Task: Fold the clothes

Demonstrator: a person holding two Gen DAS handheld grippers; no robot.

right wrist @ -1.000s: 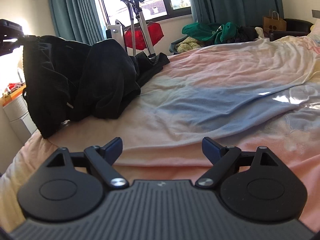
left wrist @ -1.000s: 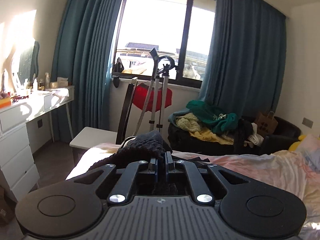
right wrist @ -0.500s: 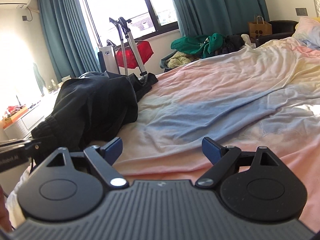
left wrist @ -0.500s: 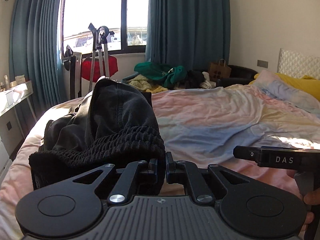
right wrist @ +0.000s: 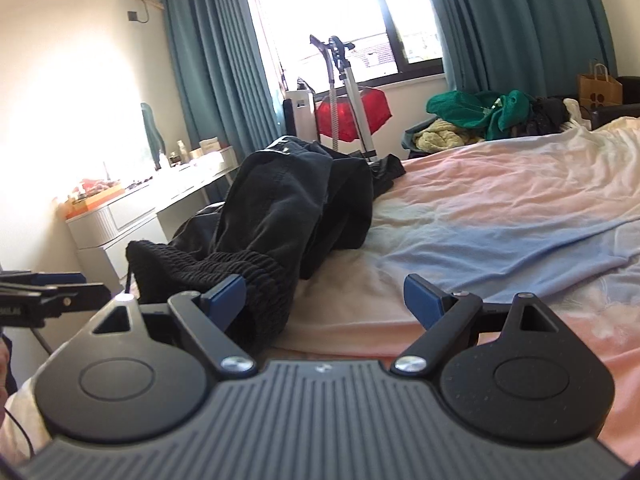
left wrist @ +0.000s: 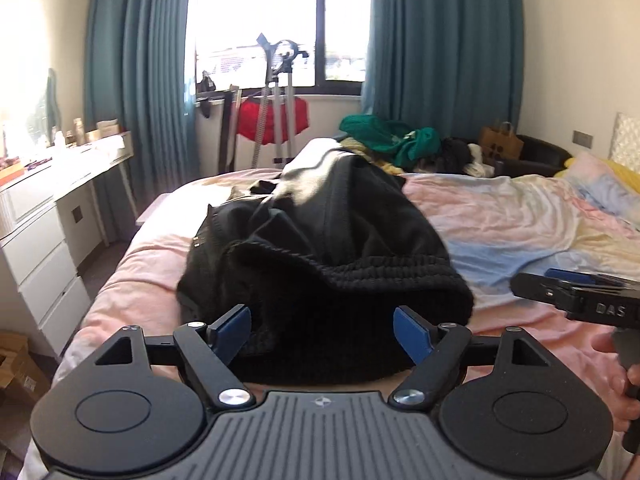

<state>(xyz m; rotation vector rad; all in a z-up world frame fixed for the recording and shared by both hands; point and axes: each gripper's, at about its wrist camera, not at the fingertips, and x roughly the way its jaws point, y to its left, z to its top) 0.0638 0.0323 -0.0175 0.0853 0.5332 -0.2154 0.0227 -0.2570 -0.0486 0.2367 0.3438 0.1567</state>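
Observation:
Black trousers (left wrist: 320,248) with a ribbed elastic waistband lie bunched near the left edge of the bed (left wrist: 500,220). My left gripper (left wrist: 322,328) is open, with the waistband lying between its blue pads, near end on the sheet. In the right wrist view the same trousers (right wrist: 288,216) stretch away from me. My right gripper (right wrist: 324,300) is open; its left pad is beside the waistband end, its right pad over bare sheet. The right gripper also shows at the right of the left wrist view (left wrist: 580,300).
A white dresser (left wrist: 36,240) stands left of the bed. A garment steamer stand (left wrist: 280,100) and red item are by the window. A heap of green and yellow clothes (left wrist: 392,144) and a paper bag (left wrist: 502,142) sit beyond the bed.
My left gripper has opened and let go of the trousers' waistband, which now rests on the bed. The right gripper has come closer to the waistband.

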